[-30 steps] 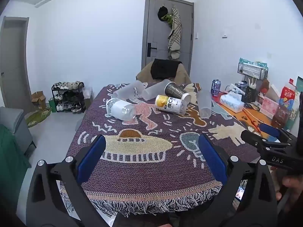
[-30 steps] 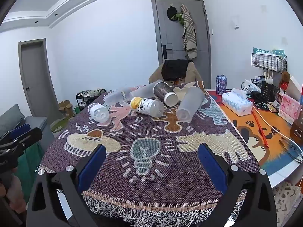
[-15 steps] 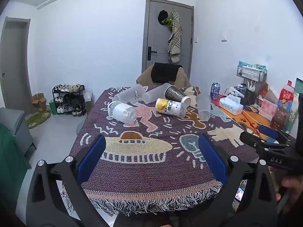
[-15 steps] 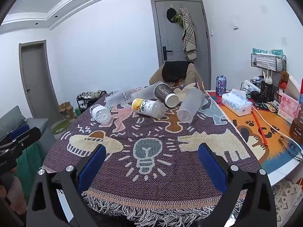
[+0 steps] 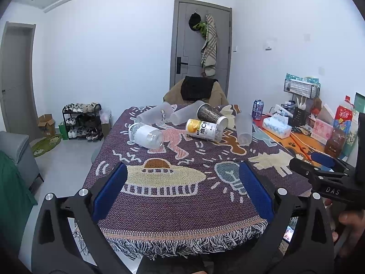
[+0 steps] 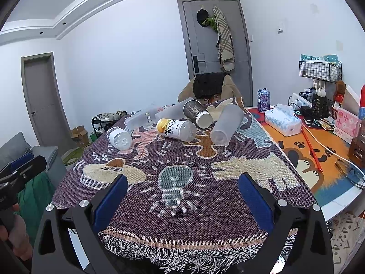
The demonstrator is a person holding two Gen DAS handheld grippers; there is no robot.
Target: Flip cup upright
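Observation:
Several cups and bottles lie on their sides at the far end of the patterned cloth. A frosted cup (image 5: 243,128) (image 6: 225,124) lies furthest right, a dark paper cup (image 5: 211,116) (image 6: 197,113) behind a yellow-label bottle (image 5: 203,129) (image 6: 176,129), a white-label bottle (image 5: 146,135) (image 6: 119,137) to the left, and two frosted cups (image 5: 155,116) at the back. My left gripper (image 5: 182,190) is open and empty over the near edge. My right gripper (image 6: 181,196) is open and empty there too.
The table cloth (image 5: 173,196) has a fringed near edge. To the right, an orange mat (image 6: 314,157) holds a tissue box (image 6: 282,122), a can (image 6: 263,97), a wire rack and boxes. A chair (image 6: 212,89) stands behind the table.
Both grippers have drawn back and tilted up slightly, so the cups sit lower and farther in view. Nothing on the table has moved.

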